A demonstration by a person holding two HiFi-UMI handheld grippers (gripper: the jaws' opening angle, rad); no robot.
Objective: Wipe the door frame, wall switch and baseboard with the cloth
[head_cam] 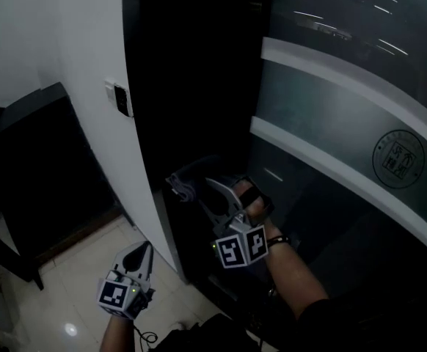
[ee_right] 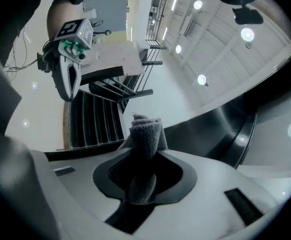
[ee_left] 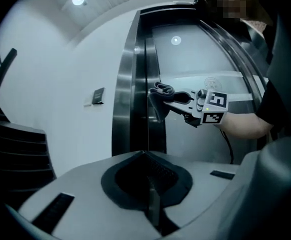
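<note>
A grey cloth (ee_right: 146, 133) is clamped in my right gripper (ee_right: 143, 156), bunched and sticking out past the jaws. In the head view the right gripper (head_cam: 183, 188) holds the cloth (head_cam: 177, 182) low against the dark door frame (head_cam: 177, 86). The left gripper view shows the same cloth (ee_left: 160, 92) touching the metal frame edge (ee_left: 135, 89). A small wall switch (head_cam: 119, 99) sits on the white wall left of the frame, above the cloth. My left gripper (head_cam: 144, 249) hangs lower left over the floor, shut and empty (ee_left: 150, 186).
A glass door (head_cam: 345, 116) with frosted stripes and a round logo fills the right. Pale tiled floor (head_cam: 74, 299) lies below, with a dark strip (head_cam: 78, 232) along the wall foot at left. Stair steps (ee_right: 98, 121) show beyond the wall.
</note>
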